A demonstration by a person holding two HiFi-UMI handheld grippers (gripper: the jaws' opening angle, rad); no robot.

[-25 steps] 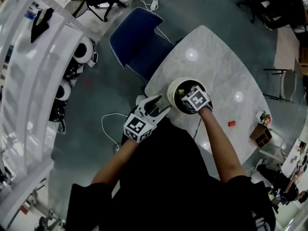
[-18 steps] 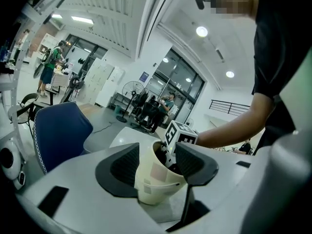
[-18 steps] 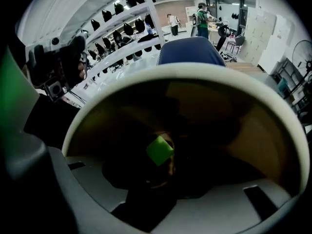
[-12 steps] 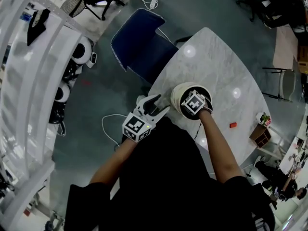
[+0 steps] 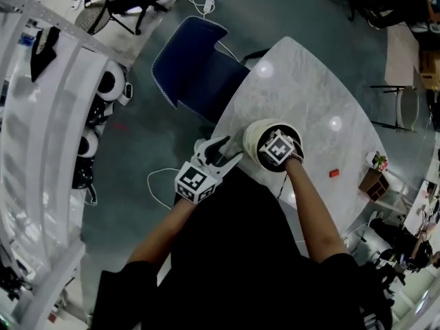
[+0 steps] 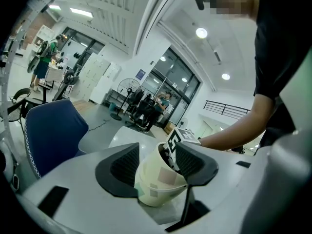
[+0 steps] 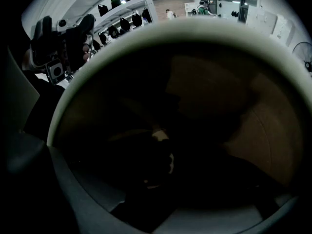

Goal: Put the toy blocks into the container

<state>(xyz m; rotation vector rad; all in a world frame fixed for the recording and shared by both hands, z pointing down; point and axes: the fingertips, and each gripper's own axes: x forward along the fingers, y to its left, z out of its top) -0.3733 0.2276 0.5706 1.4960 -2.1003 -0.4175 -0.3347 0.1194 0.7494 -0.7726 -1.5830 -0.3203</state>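
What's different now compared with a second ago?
The right gripper has sunk deeper into the container, hiding the green block that showed inside before. Its own view is too dark to tell whether it holds anything. The left gripper stayed at the container's side, jaws apart, and the red block stayed on the table.

grey floor (image 5: pixel 137 150) | blue chair (image 5: pixel 196 64) | white marble table (image 5: pixel 309 81) | white shelving (image 5: pixel 48 115) left
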